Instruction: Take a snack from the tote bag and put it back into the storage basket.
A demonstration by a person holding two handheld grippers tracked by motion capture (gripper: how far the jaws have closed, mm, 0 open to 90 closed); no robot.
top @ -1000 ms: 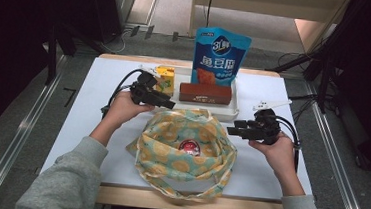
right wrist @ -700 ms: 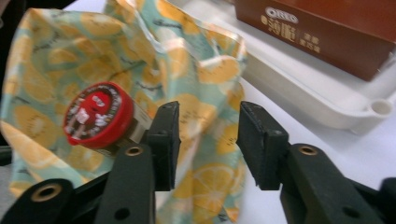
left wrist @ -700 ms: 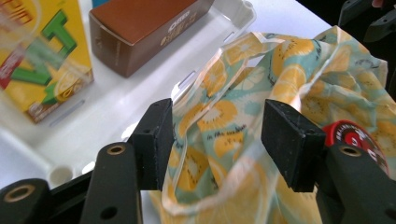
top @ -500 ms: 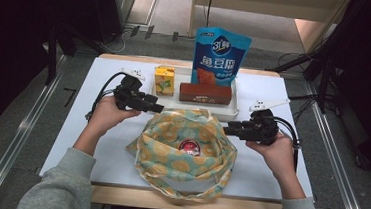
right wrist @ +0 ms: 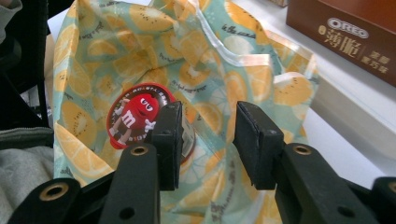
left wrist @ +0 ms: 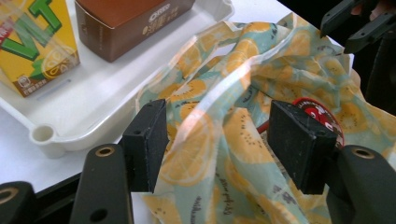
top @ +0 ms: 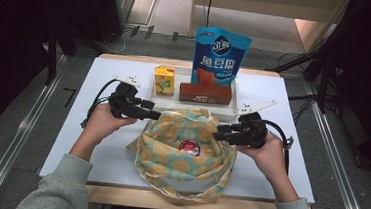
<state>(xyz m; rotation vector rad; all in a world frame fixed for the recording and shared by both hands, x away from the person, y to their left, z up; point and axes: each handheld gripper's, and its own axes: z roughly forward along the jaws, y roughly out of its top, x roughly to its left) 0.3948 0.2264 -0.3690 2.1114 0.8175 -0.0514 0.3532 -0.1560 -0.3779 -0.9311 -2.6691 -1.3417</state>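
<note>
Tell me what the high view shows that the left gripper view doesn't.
High view alone: the blue snack pouch standing behind the tray, the person's grey sleeves and the whole white table. Left gripper view alone: the left gripper from close up, its fingers either side of the bag's edge. Both: the fruit-print bag, the red-lidded tub inside, the yellow drink carton, the brown biscuit box, the tray.
</note>
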